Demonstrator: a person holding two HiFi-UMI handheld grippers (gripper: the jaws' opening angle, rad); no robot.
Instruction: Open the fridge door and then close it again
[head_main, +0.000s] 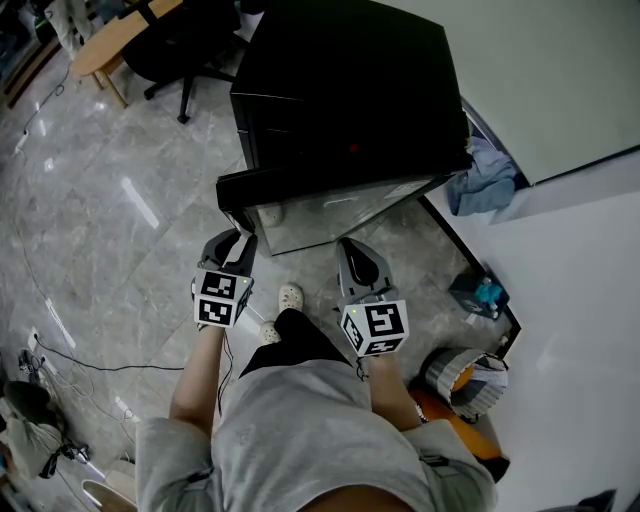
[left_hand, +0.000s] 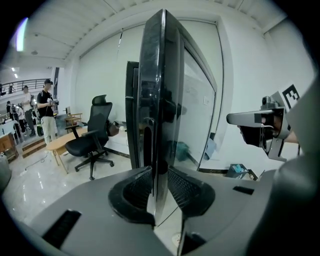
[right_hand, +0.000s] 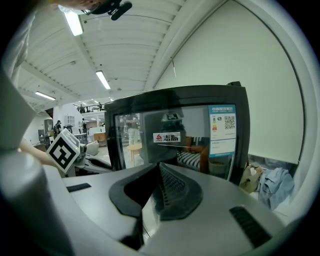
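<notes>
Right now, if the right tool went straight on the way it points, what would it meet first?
The fridge door. The right tool, jaws together, points at the door's glass front, and nothing shows in between. How far off the glass is can't be told.

1. The floor (head_main: 120, 220) is grey shiny stone tiles.
2. A black fridge (head_main: 350, 90) stands on it in the middle, by the right wall. The fridge door (head_main: 330, 183) is swung open.
3. A black office chair (head_main: 185, 45) and a wooden table (head_main: 105, 45) stand far off on the left.
4. A blue cloth (head_main: 483, 178) lies just right of the fridge.
5. A small box (head_main: 478, 296) and a basket (head_main: 460, 378) sit near, on the right.
6. A thin black cable (head_main: 100, 365) runs along the near left.
7. The person's pale shoes (head_main: 290, 297) stand near the fridge.
</notes>
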